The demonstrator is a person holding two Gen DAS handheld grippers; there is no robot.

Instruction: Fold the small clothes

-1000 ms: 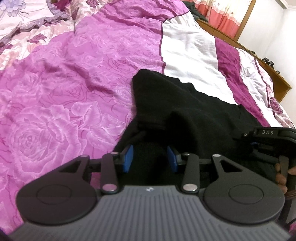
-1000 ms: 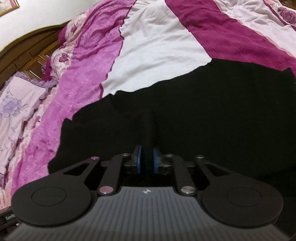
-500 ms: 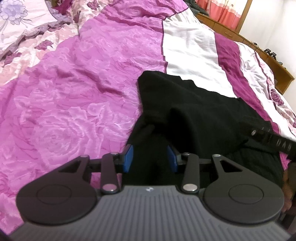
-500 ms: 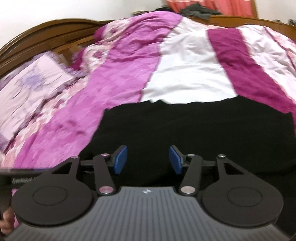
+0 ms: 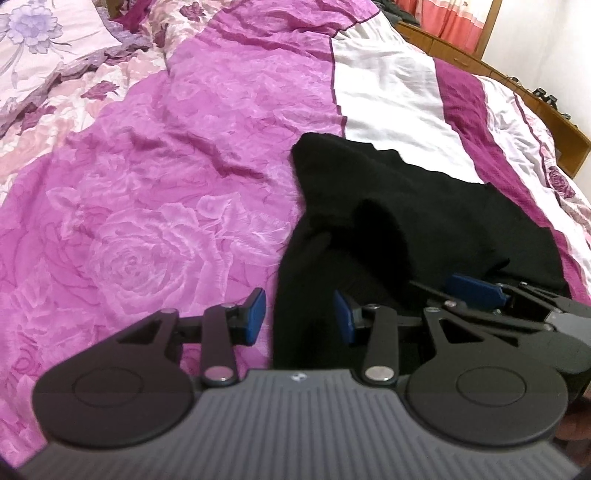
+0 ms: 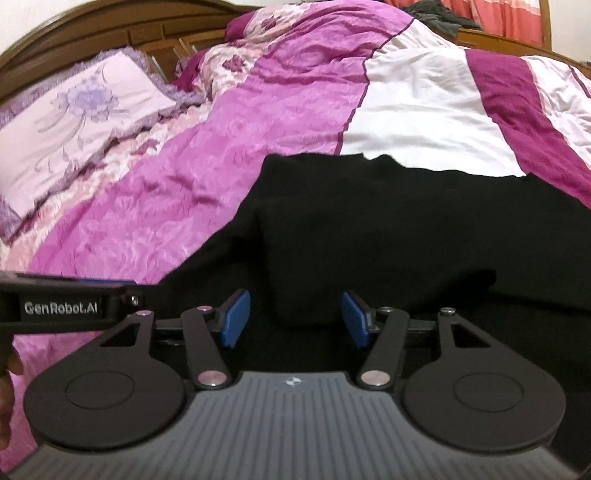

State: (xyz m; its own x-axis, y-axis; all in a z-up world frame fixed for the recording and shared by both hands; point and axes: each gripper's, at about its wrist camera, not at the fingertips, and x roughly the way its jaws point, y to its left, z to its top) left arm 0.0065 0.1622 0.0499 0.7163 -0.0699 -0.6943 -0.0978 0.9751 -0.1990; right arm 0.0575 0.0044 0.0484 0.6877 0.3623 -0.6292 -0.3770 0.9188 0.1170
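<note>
A black garment lies folded over on the pink and white bedspread; a narrow part of it runs down toward the near edge. My left gripper is open just above the garment's left edge, nothing between its blue pads. In the right wrist view the same black garment fills the middle, and my right gripper is open over it, holding nothing. The right gripper's blue pad shows at the right of the left wrist view. The left gripper's body shows at the left of the right wrist view.
A floral pillow lies at the head of the bed by the wooden headboard. A wooden bed frame borders the far side. Dark clothes are piled far back near pink curtains.
My right gripper let go of the black garment and opened, then drew back. The left gripper stayed open and pulled back to the left, so more bedspread shows.
</note>
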